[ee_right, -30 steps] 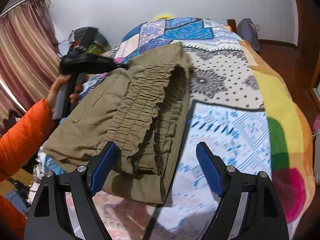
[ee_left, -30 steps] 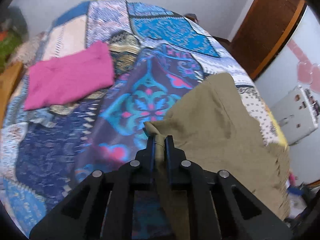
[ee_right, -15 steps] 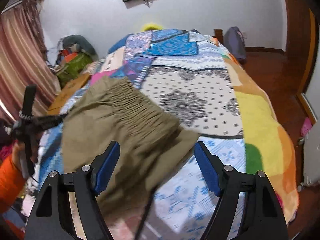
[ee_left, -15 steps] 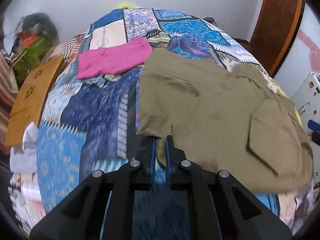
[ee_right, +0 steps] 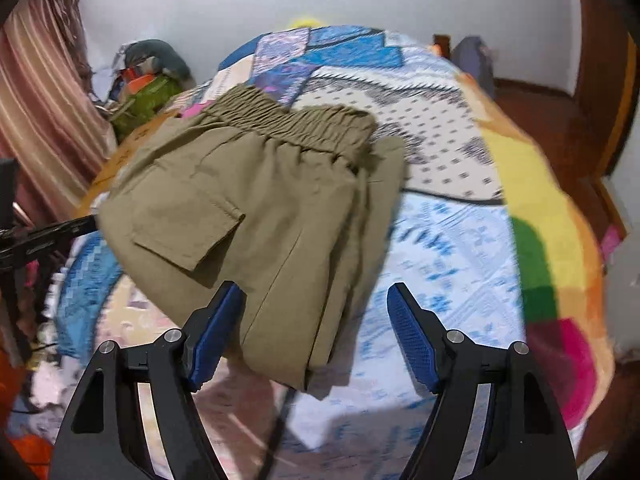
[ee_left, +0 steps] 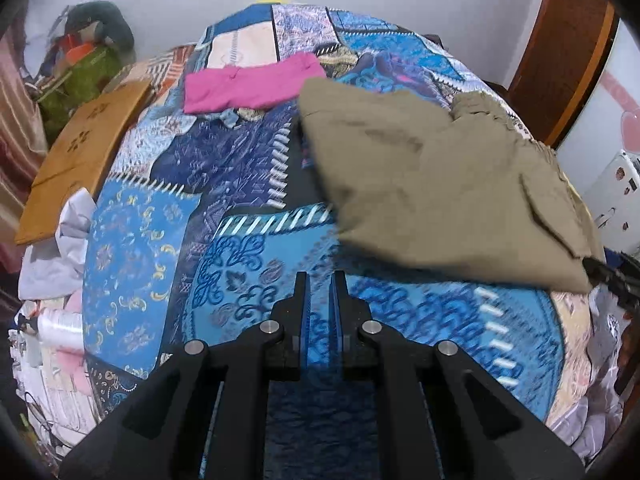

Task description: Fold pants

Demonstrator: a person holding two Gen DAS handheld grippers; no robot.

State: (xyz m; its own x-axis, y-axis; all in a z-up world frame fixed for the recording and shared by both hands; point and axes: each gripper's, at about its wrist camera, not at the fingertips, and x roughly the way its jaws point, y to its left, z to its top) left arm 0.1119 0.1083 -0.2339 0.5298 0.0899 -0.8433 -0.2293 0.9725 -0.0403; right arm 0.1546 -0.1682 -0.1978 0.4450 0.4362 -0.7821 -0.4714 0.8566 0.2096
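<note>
The olive-green pants [ee_left: 432,184] lie folded on the patchwork bedspread [ee_left: 168,240], with the elastic waistband [ee_right: 292,124] at the far end and a cargo pocket flap [ee_right: 188,232] on top. My left gripper [ee_left: 320,280] is nearly shut with a narrow gap and holds nothing; it sits just short of the pants' near edge. My right gripper [ee_right: 316,308] is wide open and empty, its blue pads [ee_right: 408,328] on either side of the pants' near corner. The left gripper also shows at the left edge of the right wrist view [ee_right: 40,236].
A folded pink garment [ee_left: 252,84] lies on the bed beyond the pants. A wooden board [ee_left: 84,148] and a clothes pile [ee_left: 88,56] are off the bed's left side. A wooden door [ee_left: 560,40] stands at the right. Striped curtains [ee_right: 36,92] hang at the left.
My left gripper let go of the pants' edge and drew back; the pants now rest flat on the bed. My right gripper came closer to the pants' near corner, still open.
</note>
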